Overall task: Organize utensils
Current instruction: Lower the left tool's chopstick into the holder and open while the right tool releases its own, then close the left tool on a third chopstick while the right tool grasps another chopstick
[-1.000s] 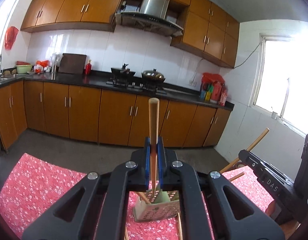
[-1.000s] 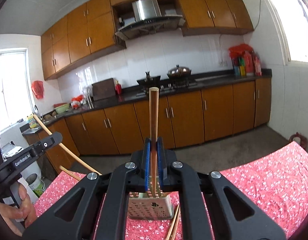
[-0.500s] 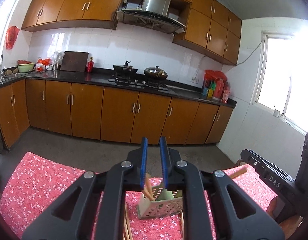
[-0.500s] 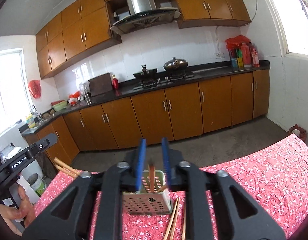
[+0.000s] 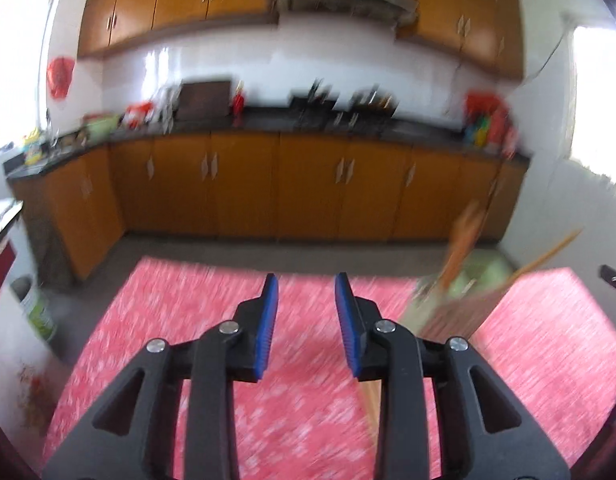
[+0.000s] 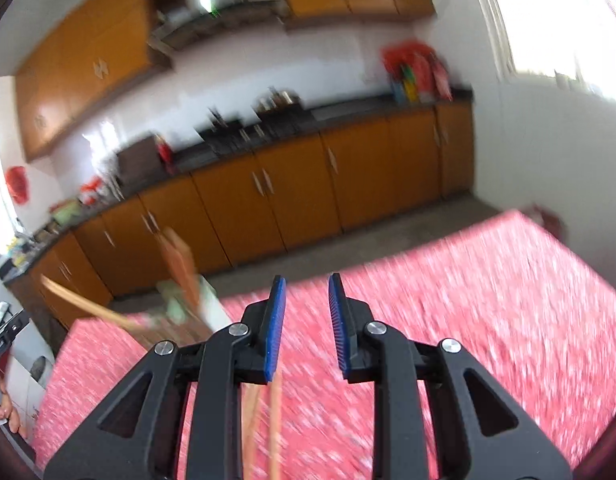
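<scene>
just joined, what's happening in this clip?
A person holds a two-finger tool in each hand over a table with a red floral cloth, sorting chopsticks into a green perforated holder. Right now both are empty: the left tool is opening with nothing between its pads, and the right tool stands open. Several chopsticks stick out of the holder; loose chopsticks lie on the cloth below the right tool. Both views are motion-blurred.

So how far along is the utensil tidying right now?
Done: several chopsticks stand in the green holder. In hand: nothing; the left gripper is opening with nothing between its jaws, and the right gripper is open and empty. Left: loose chopsticks lie on the red tablecloth.
</scene>
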A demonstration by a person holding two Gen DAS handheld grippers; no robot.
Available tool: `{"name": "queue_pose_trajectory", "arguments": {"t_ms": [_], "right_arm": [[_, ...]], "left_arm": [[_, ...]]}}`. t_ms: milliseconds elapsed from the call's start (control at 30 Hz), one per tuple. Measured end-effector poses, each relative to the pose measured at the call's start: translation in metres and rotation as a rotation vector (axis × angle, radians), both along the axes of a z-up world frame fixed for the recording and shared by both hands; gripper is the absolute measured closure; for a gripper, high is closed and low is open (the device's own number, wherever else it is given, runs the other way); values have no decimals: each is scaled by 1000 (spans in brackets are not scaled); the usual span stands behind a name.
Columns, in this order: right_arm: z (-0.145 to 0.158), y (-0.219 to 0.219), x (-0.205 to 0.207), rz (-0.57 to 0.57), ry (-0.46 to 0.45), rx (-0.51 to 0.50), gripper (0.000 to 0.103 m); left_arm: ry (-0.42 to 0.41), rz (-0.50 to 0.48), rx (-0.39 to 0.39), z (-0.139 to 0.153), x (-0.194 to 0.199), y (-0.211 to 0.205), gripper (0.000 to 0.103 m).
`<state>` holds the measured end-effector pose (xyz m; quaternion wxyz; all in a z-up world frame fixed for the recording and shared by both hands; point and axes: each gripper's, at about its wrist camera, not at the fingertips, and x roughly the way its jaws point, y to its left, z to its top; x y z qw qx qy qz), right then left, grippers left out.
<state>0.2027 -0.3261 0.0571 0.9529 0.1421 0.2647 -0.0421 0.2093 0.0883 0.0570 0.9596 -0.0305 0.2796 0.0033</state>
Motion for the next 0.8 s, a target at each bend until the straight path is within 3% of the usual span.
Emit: {"name": "queue_pose_trajectory", "arguments": {"t_ms": [200,333,500,567,700,800], "right_arm": [[-89,18,14,93,211,44,79],[-127,52,17,216,294,58,80],[-145,81,22,265,344,-11,80],[-152,84,24,254,368,-47,95],[-152,70,30,182,368,-62,96],[-153,56,34,143,374,-22,96]], "left_arm": [[202,-5,-94,-81,11,17,73],[276,-10,-81,-115,10,5,72],[308,-11,-52,-127,5,-11,54],[303,-24,-33,-125,3,-19,49],[307,-90,-65,-122,-5,-34,51],[333,-144,-95,-126,-8,-44,68]]}}
